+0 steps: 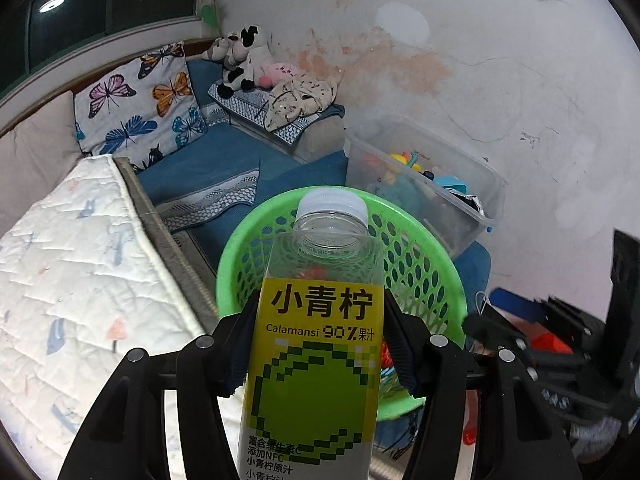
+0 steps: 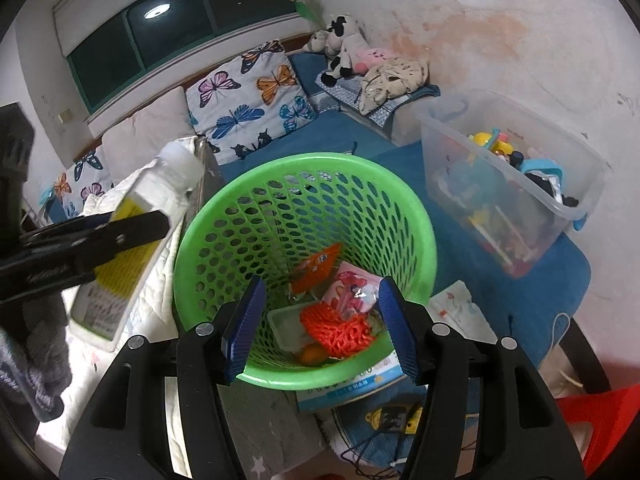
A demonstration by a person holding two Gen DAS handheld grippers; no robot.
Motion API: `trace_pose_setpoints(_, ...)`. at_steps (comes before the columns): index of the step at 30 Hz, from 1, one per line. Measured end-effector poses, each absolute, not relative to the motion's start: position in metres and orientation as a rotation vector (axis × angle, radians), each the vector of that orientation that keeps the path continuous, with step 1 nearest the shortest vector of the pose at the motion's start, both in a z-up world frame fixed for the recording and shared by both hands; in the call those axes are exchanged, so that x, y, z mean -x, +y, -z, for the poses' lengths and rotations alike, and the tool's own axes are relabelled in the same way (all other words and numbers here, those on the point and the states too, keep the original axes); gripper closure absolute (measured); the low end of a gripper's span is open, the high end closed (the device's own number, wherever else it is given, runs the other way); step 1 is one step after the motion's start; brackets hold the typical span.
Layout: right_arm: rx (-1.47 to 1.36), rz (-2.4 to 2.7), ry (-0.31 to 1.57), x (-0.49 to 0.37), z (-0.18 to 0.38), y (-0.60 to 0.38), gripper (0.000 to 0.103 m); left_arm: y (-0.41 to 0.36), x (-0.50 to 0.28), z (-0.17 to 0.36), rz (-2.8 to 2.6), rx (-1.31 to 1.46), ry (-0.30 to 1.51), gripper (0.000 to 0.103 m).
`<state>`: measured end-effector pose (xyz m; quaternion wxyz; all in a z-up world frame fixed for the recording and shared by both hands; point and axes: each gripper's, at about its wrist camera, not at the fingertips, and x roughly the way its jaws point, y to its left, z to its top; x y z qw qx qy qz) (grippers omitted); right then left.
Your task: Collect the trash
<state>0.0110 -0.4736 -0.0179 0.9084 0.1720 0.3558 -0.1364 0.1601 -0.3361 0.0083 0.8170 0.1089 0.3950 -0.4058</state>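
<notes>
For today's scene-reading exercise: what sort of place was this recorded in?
Probably a home living room or playroom: a blue sofa with a butterfly cushion, plush toys, and a clear bin of toys.

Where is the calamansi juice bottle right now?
The juice bottle is clamped in the left tongs, cap pointing toward the green basket. In the right wrist view it sits left of the basket rim, over the white quilt.

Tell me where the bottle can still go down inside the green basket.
The green basket has bare mesh along its far and left walls. Its near floor is crowded: a clear tray, red net, pink packet and orange wrapper. The left gripper holds the bottle; the right gripper is open.
</notes>
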Motion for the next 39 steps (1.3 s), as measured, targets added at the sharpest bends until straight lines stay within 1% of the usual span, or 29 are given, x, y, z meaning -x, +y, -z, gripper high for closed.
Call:
trace_pose_setpoints(11,-0.369,0.278,0.755,-0.006,0.029,-0.473,0.043,-0.369,-0.17,0.008,0.857,-0.223,0.9,0.047)
trace_pose_setpoints(17,-0.369,0.271,0.757,-0.006,0.03,-0.47,0.043,-0.373,-0.174,0.016,0.855,-0.214,0.935,0.047)
trace_pose_setpoints(19,-0.369,0.268,0.756,-0.005,0.03,-0.469,0.043,-0.373,-0.176,0.018,0.852,-0.205,0.946,0.045)
trace_pose_setpoints(20,-0.371,0.266,0.755,-0.005,0.03,-0.469,0.043,-0.371,-0.176,0.017,0.856,-0.197,0.943,0.04)
trace_pose_setpoints(22,-0.372,0.262,0.753,-0.004,0.03,-0.468,0.043,-0.369,-0.176,0.015,0.86,-0.182,0.929,0.037)
trace_pose_setpoints(34,-0.36,0.228,0.749,-0.005,0.023,-0.449,0.043,-0.327,-0.168,-0.005,0.827,-0.156,0.871,0.037)
trace_pose_setpoints(39,-0.346,0.208,0.748,-0.006,0.018,-0.436,0.041,-0.304,-0.161,-0.013,0.802,-0.145,0.844,0.037)
